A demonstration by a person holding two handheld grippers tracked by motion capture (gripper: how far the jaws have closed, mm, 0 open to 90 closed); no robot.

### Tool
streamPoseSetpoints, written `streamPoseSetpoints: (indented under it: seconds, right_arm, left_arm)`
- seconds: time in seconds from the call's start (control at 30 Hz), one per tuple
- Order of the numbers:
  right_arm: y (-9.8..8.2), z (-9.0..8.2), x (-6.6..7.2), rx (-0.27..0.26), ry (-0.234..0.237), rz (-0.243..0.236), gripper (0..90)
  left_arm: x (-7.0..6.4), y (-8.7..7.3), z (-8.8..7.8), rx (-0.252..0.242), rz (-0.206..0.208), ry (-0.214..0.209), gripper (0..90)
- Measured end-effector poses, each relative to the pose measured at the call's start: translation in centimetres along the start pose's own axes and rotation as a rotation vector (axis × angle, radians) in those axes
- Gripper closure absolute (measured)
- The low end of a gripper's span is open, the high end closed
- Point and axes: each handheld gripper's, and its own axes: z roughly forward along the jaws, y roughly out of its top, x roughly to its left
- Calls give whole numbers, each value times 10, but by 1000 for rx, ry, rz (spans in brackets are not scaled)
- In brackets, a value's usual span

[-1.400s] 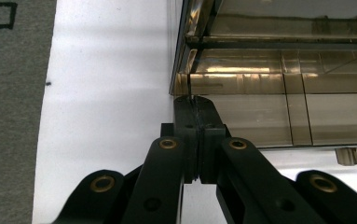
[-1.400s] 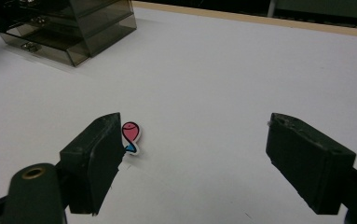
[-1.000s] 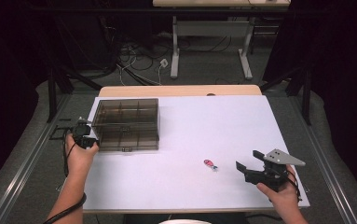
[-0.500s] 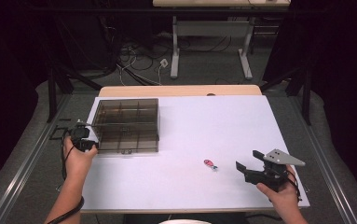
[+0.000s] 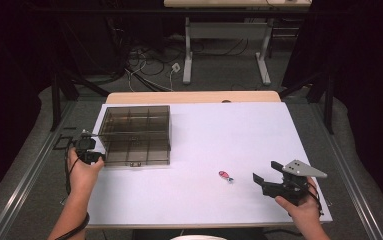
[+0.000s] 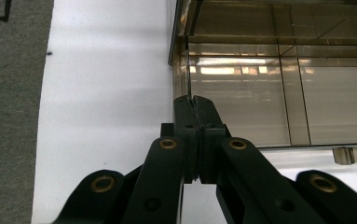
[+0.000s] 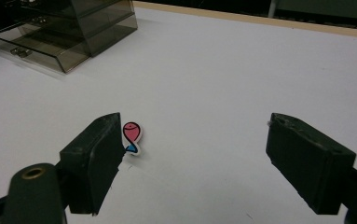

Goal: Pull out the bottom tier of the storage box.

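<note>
A smoky clear compartment box (image 5: 134,135) sits on the left part of the white table (image 5: 239,130). My left gripper (image 5: 99,155) is at its near-left corner. In the left gripper view the jaws (image 6: 192,100) are pressed together, with a thin edge of the box's (image 6: 260,93) lid running in between the tips. A small pink and blue figure (image 5: 225,176) lies flat on the table right of centre. My right gripper (image 5: 268,172) hovers to its right, open. In the right gripper view the figure (image 7: 132,137) lies just beside the left jaw of that gripper (image 7: 195,128), not between the pads.
A wooden strip (image 5: 194,96) borders the table's far edge. Beyond it a desk frame (image 5: 226,50) and loose cables (image 5: 149,60) are on the grey floor. The box (image 7: 64,32) shows two latches on its front wall.
</note>
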Motion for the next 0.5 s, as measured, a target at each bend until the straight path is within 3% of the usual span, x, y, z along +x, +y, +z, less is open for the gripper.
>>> streamPoseSetpoints:
  seconds: [0.5]
  right_arm:
    - [0, 0, 0, 4, 1, 1, 183]
  left_arm:
    - [0, -4, -2, 1, -7, -5, 900]
